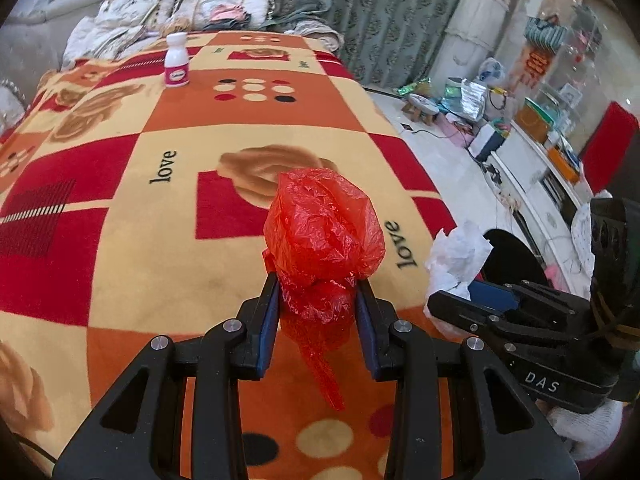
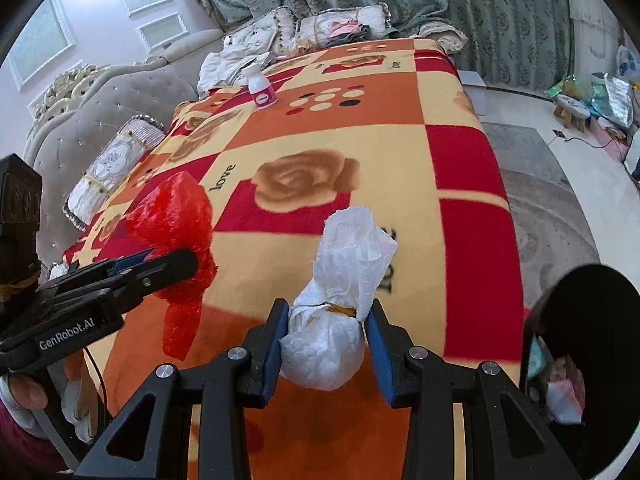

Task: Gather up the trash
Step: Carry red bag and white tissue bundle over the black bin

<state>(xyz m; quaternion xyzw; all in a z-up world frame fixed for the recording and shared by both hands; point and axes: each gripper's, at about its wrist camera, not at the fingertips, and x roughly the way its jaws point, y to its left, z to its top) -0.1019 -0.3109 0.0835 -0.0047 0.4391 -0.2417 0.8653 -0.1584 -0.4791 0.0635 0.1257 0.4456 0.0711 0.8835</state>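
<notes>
My left gripper (image 1: 318,292) is shut on a crumpled red plastic bag (image 1: 324,228), held just above the patterned blanket; a red tail hangs down between the fingers. In the right wrist view the same red plastic bag (image 2: 172,216) sits at the left, pinched by the left gripper (image 2: 196,266). My right gripper (image 2: 328,316) is shut on a wad of white tissue paper (image 2: 344,280) tied with a yellow band. The white tissue wad (image 1: 456,256) and the right gripper (image 1: 452,300) show at the right of the left wrist view. A white bottle with a pink label (image 1: 176,61) stands far back on the bed.
The bed blanket (image 1: 160,200) in orange, red and cream fills both views. A black bin rim (image 2: 592,320) holding trash is at the lower right, off the bed's edge. Pillows (image 2: 280,32) and a tufted headboard (image 2: 80,128) lie beyond. Clutter and a stool (image 1: 420,106) stand on the floor.
</notes>
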